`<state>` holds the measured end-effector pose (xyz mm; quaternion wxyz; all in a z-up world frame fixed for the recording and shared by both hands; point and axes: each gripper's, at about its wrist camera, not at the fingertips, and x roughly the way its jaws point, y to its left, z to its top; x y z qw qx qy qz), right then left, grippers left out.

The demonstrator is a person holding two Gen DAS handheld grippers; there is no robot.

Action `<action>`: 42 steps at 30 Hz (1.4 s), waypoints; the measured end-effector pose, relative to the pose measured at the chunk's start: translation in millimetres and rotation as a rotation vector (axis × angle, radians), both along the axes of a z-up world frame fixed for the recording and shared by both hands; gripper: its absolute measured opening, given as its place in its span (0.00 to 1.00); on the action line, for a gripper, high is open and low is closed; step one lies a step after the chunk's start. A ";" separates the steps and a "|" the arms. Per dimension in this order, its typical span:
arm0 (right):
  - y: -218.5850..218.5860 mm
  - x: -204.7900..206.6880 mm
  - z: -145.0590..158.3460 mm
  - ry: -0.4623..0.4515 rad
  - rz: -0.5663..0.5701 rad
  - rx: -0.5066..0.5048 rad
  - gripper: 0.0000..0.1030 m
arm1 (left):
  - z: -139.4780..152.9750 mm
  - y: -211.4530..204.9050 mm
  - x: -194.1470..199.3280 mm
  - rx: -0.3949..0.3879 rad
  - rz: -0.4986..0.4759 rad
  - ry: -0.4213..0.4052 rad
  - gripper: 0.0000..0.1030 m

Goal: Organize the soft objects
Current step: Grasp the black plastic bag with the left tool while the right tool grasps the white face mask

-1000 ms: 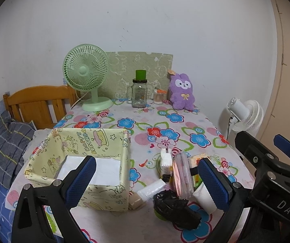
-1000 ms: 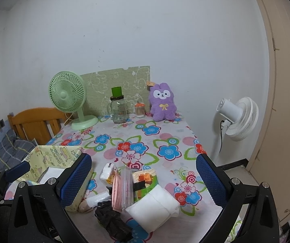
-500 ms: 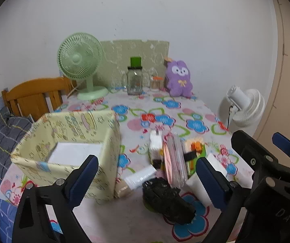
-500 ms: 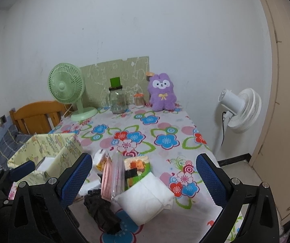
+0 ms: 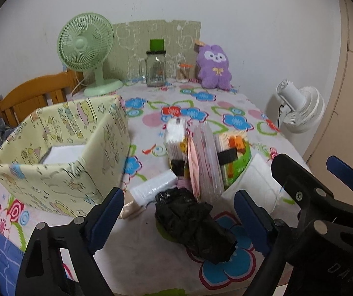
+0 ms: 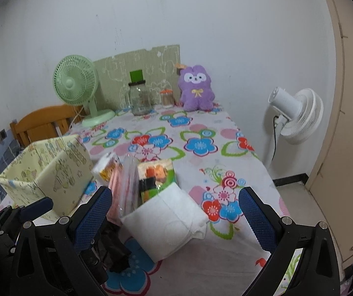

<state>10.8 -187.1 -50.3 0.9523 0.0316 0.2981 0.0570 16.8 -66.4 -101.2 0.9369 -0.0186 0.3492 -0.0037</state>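
A heap of soft packs lies on the flowered table: a crumpled black bag, a white tissue pack, a pink pack, a green-and-orange pack, a small white pack and a white folded cloth. A pale yellow fabric box stands to their left. My left gripper hangs just above the black bag, its jaws closing, pads not touching it. My right gripper stands open over the white cloth without touching it.
At the back of the table stand a green desk fan, a glass jar with a green lid, a small jar and a purple plush rabbit. A white floor fan is off the right edge, a wooden chair to the left.
Both grippers have sunk toward the heap, so the box and packs look larger and nearer. The left gripper's pads stand a little closer together than before.
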 end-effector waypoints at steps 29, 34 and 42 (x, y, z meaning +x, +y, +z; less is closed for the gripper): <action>19.8 35.0 -62.7 0.184 0.053 0.010 1.00 | -39.9 -8.5 9.8 0.038 -0.048 0.076 0.56; 19.0 38.8 -70.0 0.210 0.057 0.035 0.93 | -40.1 -11.1 10.3 0.061 -0.052 0.070 0.53; 12.5 38.9 -73.3 0.227 0.015 0.024 0.63 | -38.9 -14.8 11.8 0.074 -0.056 0.069 0.46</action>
